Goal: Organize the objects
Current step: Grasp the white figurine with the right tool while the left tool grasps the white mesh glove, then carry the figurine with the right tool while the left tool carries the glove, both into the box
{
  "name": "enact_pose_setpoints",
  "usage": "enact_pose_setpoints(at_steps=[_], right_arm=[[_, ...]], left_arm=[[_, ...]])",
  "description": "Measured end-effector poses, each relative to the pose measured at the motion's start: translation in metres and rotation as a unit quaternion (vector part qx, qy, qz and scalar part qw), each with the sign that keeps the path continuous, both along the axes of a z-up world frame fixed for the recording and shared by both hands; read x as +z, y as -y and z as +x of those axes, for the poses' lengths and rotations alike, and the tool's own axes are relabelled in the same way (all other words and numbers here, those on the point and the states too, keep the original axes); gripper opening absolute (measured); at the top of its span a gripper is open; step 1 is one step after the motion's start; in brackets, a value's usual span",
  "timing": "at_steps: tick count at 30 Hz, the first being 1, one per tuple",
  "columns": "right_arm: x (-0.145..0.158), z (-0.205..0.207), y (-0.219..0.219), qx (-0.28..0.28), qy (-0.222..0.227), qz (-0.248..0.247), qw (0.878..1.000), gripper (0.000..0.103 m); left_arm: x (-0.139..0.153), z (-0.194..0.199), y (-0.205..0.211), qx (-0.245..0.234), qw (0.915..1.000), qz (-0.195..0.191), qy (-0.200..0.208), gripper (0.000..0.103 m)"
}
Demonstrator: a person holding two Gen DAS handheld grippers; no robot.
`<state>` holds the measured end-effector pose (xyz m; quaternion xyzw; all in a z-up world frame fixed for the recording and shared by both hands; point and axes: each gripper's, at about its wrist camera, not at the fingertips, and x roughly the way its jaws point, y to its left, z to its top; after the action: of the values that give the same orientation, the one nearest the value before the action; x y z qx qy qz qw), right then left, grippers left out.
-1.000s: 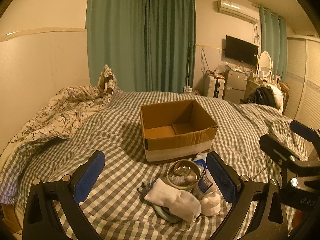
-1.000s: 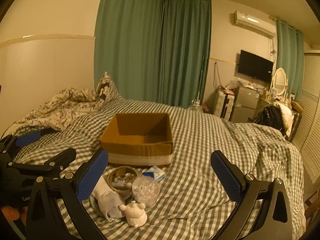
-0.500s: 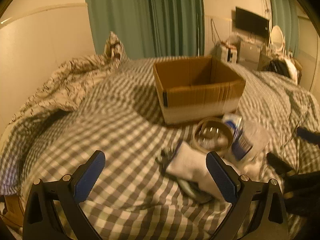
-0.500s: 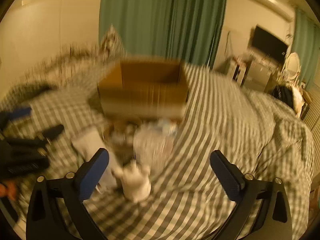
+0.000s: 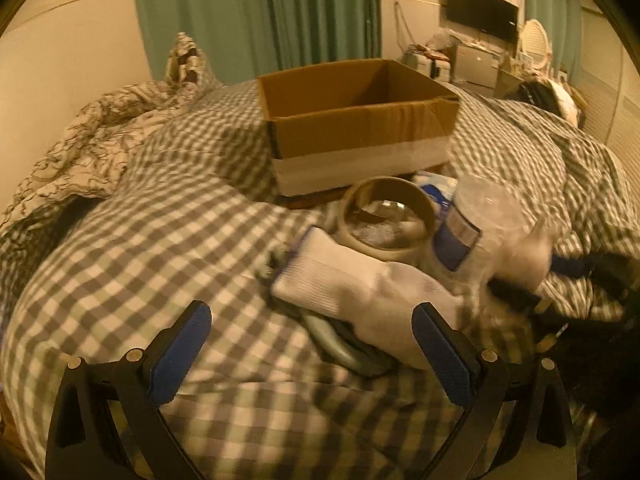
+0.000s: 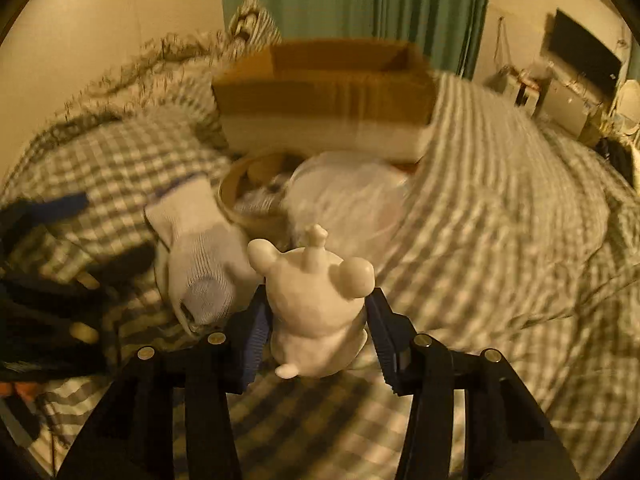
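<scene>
An open cardboard box [image 5: 356, 128] stands on the checked bed; it also shows in the right wrist view [image 6: 324, 92]. In front of it lie a tape roll [image 5: 386, 218], a clear plastic jar [image 5: 476, 224], a white sock [image 5: 360, 288] and a white animal figurine [image 6: 316, 300]. My right gripper [image 6: 318, 320] has its blue pads against both sides of the figurine. My left gripper [image 5: 312, 356] is open, low over the bed, with the sock's toe beside its right pad. The sock [image 6: 200, 256] lies left of the figurine.
A rumpled floral duvet [image 5: 88, 136] lies at the left against the wall. Green curtains [image 5: 280, 12] hang behind the bed. A TV [image 5: 482, 20], shelves and a mirror stand at the far right. A grey object [image 5: 340, 344] lies under the sock.
Both grippers have moved forward and down to the pile. My right gripper has closed from wide open onto the figurine. My left gripper stays open.
</scene>
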<state>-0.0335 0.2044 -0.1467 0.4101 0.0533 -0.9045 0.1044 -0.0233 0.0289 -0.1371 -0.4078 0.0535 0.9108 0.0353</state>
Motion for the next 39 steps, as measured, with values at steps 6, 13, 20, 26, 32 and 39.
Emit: enact_pose_setpoints(at_steps=[6,13,20,26,32,39], right_arm=[[0.023,0.003,-0.023,-0.046,-0.029,0.014,0.998,0.048],[0.022,0.003,-0.025,-0.050,-0.021,0.018,0.998,0.047],[0.036,0.007,-0.022,-0.045,-0.036,0.017,0.998,0.047],[0.089,0.016,-0.013,-0.021,-0.097,-0.003,0.995,0.047],[0.144,-0.009,-0.006,-0.008,-0.154,0.006,0.988,0.047],[0.181,-0.069,0.002,0.006,-0.182,0.011,0.983,0.047]], left_arm=[[-0.010,0.000,-0.031,-0.039,0.9991,-0.002,0.014,0.102],[-0.034,-0.013,-0.061,-0.081,0.9955,-0.038,0.031,0.071],[-0.018,-0.010,-0.050,-0.081,0.9964,-0.027,0.003,0.045],[0.049,-0.012,-0.035,-0.079,0.9942,0.003,-0.073,0.044],[0.112,-0.044,-0.023,-0.069,0.9876,0.005,-0.141,0.044],[0.137,-0.111,-0.012,-0.057,0.9868,0.035,-0.148,0.044]])
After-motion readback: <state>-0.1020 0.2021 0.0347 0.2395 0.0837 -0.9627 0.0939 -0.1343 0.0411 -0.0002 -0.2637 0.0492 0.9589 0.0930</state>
